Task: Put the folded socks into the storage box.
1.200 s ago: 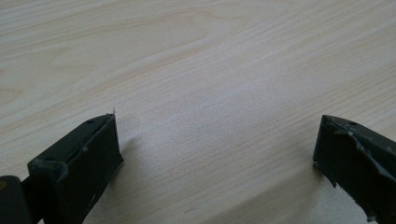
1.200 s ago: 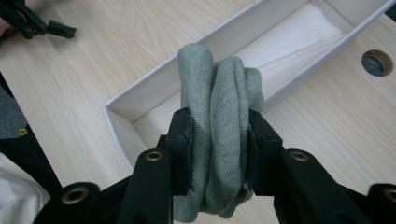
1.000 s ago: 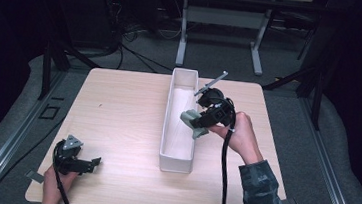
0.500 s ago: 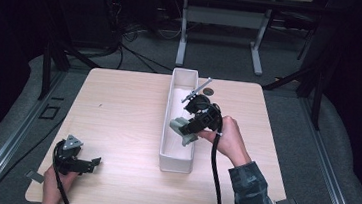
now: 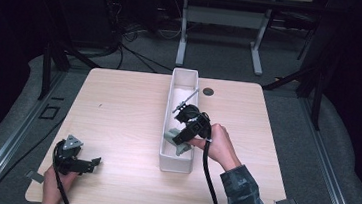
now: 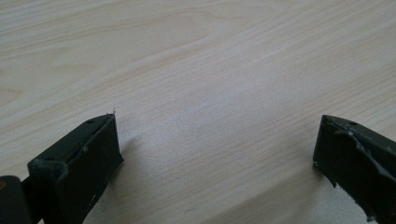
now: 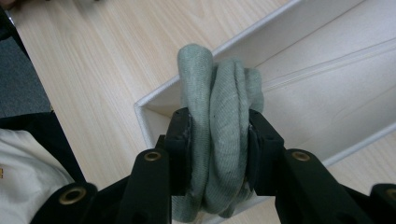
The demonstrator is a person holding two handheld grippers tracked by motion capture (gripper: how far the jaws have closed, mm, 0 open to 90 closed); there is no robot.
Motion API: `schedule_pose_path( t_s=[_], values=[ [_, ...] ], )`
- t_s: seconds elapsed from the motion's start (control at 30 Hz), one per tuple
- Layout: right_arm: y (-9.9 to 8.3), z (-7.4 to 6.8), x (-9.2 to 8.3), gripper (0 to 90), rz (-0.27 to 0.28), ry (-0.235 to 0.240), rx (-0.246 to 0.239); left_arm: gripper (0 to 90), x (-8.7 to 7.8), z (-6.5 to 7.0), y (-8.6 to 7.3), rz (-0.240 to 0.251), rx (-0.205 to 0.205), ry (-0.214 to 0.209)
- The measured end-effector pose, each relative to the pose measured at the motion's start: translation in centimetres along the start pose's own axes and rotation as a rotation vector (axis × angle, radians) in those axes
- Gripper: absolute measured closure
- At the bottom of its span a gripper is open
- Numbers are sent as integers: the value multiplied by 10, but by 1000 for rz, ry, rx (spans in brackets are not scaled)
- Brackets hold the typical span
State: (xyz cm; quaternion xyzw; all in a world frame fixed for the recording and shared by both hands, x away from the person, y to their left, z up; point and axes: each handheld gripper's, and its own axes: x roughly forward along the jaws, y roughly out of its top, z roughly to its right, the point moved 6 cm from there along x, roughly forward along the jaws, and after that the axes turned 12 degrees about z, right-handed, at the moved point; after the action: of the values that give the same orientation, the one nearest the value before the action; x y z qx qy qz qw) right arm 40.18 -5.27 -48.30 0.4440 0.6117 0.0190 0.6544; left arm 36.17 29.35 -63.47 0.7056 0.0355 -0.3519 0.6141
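Right tool (image 7: pixel 218 140) clamps a rolled grey-green cloth (image 7: pixel 219 116) over the white tray's (image 5: pixel 172 88) near end; lower it inside before releasing (left tool (image 6: pixel 215 154) wide, idle on bench (image 5: pixel 118 111)).

Your left gripper (image 6: pixel 215 154) has its two black jaws spread wide apart — one at the lower left, the other at the lower right. Between and beyond them lies bare, pale wooden table (image 6: pixel 210 70) — its grain running slantwise.
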Motion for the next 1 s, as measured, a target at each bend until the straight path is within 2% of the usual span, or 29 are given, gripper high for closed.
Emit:
schedule_pose_path(
  t_s=[0.33, 0.37, 0.4, 0.57, 0.7, 1.0],
  values=[
    [-9, 1, 13, 645, -42, 4, 17, 5, 0, 0, 0, 0, 0, 0],
    [-10, 1, 14, 642, -50, -11, 16, 5, 0, 0, 0, 1, -1, 0],
    [-10, 1, 15, 639, -45, 6, 25, 5, 0, 0, 0, 1, -1, -1],
    [-13, 3, 19, 619, -49, 9, 41, 5, 0, 0, 0, 1, 0, 0],
    [-14, 5, 20, 608, -64, -11, 42, 5, 0, 0, 0, 1, -1, 0],
    [-17, 7, 26, 582, -71, -12, 50, 5, 0, 0, 0, 1, 0, -1]
  ],
)
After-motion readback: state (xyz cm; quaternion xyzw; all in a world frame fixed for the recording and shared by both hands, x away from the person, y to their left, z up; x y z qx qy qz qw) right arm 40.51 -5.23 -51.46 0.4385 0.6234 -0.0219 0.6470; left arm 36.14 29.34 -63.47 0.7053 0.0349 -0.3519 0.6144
